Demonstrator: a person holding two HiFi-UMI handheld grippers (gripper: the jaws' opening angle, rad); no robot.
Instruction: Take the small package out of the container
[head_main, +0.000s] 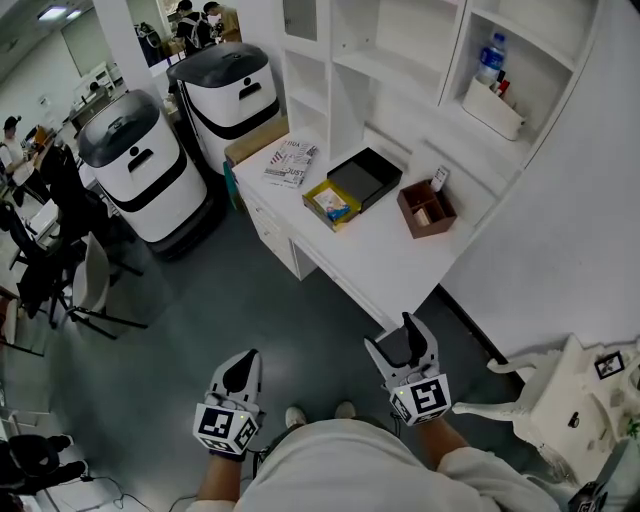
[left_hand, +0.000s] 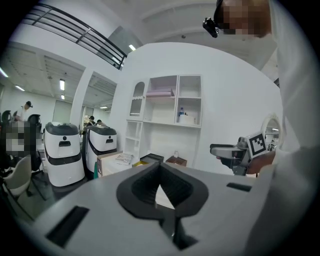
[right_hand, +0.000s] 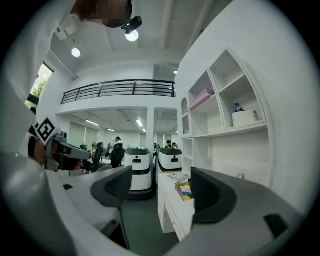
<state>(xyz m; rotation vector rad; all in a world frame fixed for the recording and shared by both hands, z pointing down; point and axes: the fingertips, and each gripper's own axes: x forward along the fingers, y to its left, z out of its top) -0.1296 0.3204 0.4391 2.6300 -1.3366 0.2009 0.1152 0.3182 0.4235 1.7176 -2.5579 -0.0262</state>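
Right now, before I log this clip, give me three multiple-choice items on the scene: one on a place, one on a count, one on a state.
1. Where is the yellow box?
A on the floor; B on a shelf; C on the white desk, beside the black tray.

2. How many white robots with dark tops stand left of the desk?
A one; B two; C four.

3. How do the jaws of the right gripper stand?
A apart, nothing between them; B shut on the yellow box; C shut on a magazine.

Answers:
1 C: the head view shows the box on the desktop next to the tray.
2 B: two robots stand side by side there.
3 A: the right gripper view shows a wide gap, with only the room beyond it.
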